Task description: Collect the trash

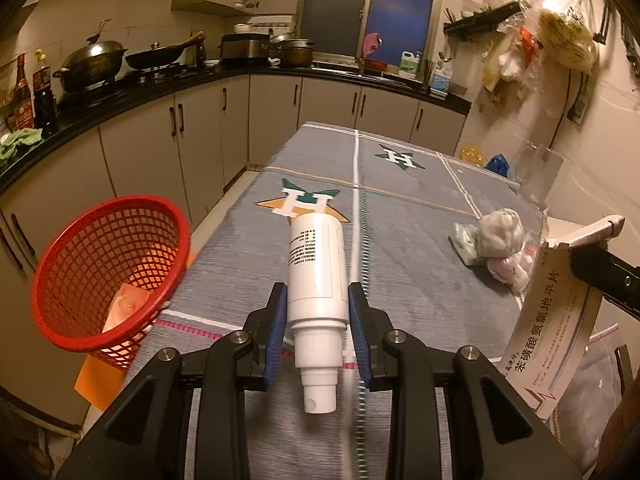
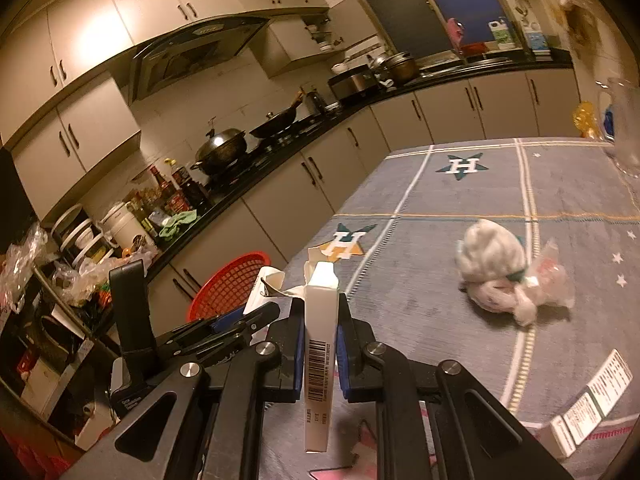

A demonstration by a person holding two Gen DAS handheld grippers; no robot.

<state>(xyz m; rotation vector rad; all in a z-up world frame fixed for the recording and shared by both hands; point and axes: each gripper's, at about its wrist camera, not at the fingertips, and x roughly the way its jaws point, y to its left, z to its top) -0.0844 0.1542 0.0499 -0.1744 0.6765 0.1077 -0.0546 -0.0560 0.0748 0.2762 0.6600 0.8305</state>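
My left gripper [image 1: 318, 292] is shut on a white spray bottle [image 1: 316, 260], whose nozzle points back toward the camera, above the grey tablecloth [image 1: 400, 280]. A red mesh basket [image 1: 108, 272] stands tilted at the table's left edge with an orange paper [image 1: 128, 304] inside. My right gripper [image 2: 320, 304] is shut on a flattened white medicine box [image 2: 318, 360] held on edge, its torn flap up. That box [image 1: 556, 332] also shows at the right of the left wrist view. The basket [image 2: 228, 284] lies beyond it to the left. Crumpled tissue wads [image 2: 496, 268] and a clear wrapper [image 2: 552, 276] lie on the cloth to the right.
Another small printed box [image 2: 592, 404] lies near the table's front right. A clear glass jug [image 2: 624, 128] stands at the far right edge. A black counter [image 1: 132, 92] with woks and bottles runs along the left and back, with cabinets below. Bags hang on the right wall [image 1: 560, 36].
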